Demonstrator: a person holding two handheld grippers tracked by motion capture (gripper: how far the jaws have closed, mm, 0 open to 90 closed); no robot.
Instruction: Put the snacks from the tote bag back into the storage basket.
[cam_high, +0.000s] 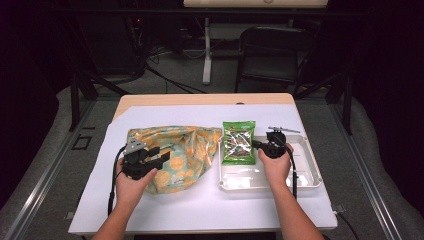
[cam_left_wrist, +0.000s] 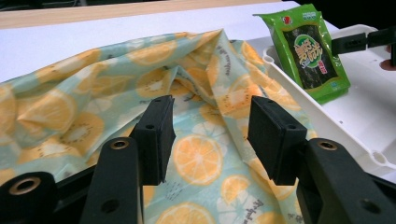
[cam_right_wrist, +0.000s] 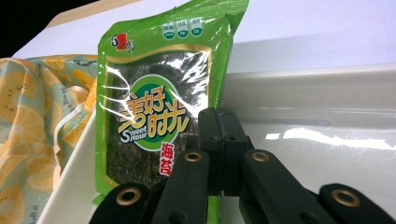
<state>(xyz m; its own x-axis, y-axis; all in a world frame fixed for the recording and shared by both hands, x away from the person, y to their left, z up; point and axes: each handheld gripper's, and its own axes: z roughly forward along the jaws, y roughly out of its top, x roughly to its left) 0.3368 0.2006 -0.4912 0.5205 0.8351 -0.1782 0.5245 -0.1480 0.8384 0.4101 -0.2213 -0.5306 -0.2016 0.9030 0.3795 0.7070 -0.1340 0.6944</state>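
Right gripper (cam_right_wrist: 219, 154): jaws pressed together, pinching the seaweed packet's (cam_right_wrist: 154, 116) edge; lift it straight.
Left gripper (cam_left_wrist: 210, 135): jaws wide above the fruit-print bag (cam_left_wrist: 196, 154); should open its mouth first.

Two bare forearms enter from the bottom edge of the high view, no sleeves showing, each hand wrapped around a black hand-held gripper. The left gripper (cam_high: 161, 154), at lower left of centre, carries a grey three-cornered plate on top, and a black cable loops down from it beside the wrist. The right gripper (cam_high: 256, 144), right of centre, trails a black cable along the forearm toward the bottom edge. In the left gripper view, two matte black rectangular pads stand on thick black arms set with brass-coloured ringed holes and small dark screw holes. The right gripper view shows the same black arms and brass-ringed holes rising from the bottom.
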